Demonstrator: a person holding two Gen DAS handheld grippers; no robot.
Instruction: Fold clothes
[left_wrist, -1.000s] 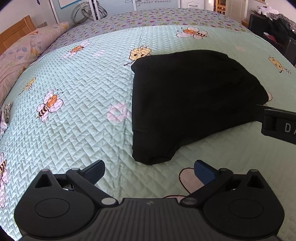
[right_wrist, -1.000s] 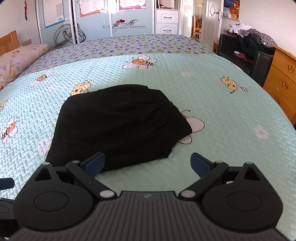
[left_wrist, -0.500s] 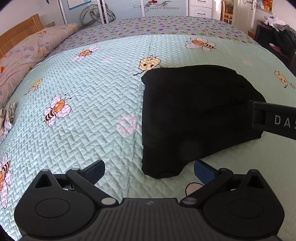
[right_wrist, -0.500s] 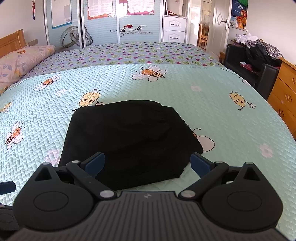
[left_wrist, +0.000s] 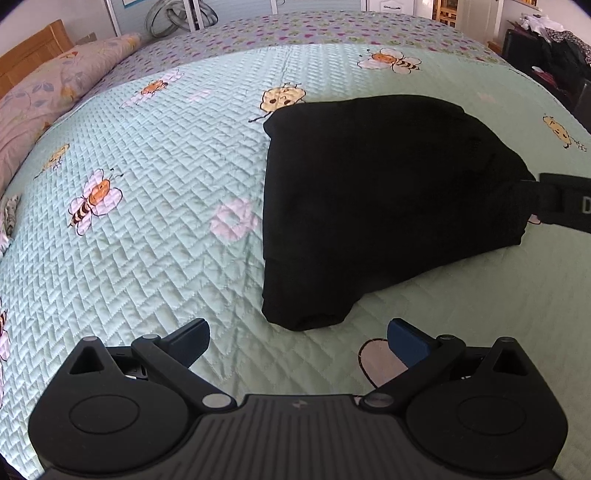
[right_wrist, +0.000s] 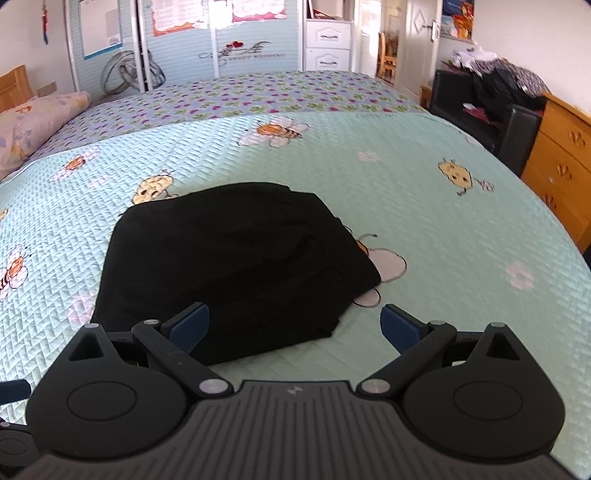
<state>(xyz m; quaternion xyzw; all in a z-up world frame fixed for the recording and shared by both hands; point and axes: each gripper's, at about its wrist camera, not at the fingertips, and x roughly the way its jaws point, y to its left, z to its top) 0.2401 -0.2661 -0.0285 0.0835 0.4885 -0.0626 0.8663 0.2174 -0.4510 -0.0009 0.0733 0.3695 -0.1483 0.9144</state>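
Pale green quilted bedspread (right_wrist: 461, 240) with bee and flower motifs fills the middle of both views; a floral-print band (right_wrist: 258, 96) crosses its far edge. Upper left — pink floral pillow (left_wrist: 44, 103) against a wooden headboard (left_wrist: 33, 48). Top centre of the right-wrist view — sliding wardrobe doors (right_wrist: 221, 44) and a white drawer unit (right_wrist: 327, 44). Right edge — wooden dresser (right_wrist: 561, 155) beside a black chair (right_wrist: 491, 110) heaped with clothing.
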